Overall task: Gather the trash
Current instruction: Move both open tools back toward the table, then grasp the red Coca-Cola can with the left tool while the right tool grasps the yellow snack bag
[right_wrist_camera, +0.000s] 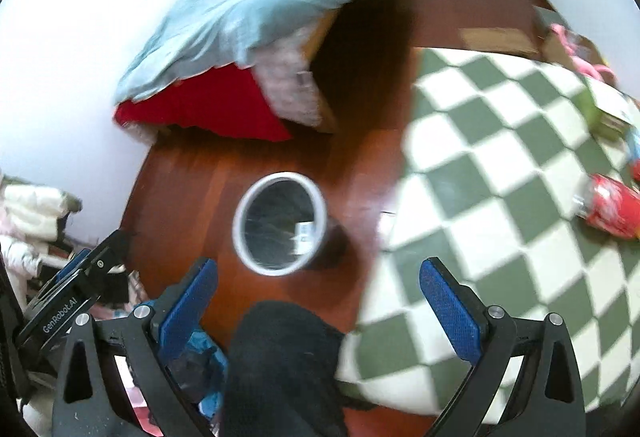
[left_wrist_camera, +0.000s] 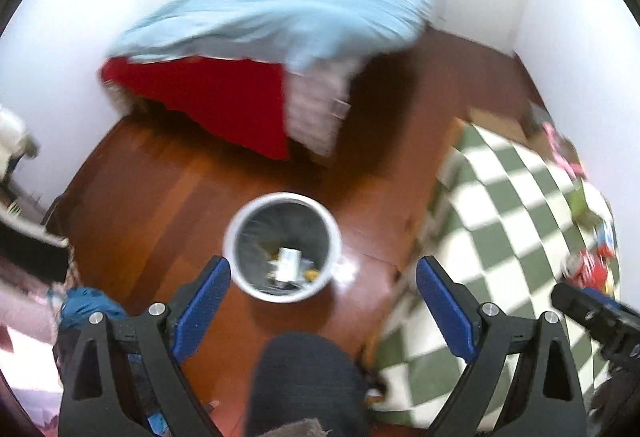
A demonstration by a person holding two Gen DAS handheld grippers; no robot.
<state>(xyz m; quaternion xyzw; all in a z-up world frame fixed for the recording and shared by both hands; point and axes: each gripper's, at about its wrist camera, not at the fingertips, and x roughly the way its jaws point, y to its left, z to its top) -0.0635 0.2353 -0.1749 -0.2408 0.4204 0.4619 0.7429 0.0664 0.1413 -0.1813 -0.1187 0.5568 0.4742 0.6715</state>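
Note:
A white-rimmed trash bin with a dark liner stands on the wooden floor; several scraps lie in its bottom. It also shows in the right wrist view. My left gripper is open and empty, held above and just short of the bin. My right gripper is open and empty, above the floor beside the bin. A crushed red can lies on the green-and-white checkered rug at the far right; it also shows in the left wrist view. Other small litter lies further back on the rug.
A bed with a blue blanket and red sheet stands behind the bin. White walls close in left and back. Clothes and clutter lie at the left. A dark-clad knee fills the bottom centre.

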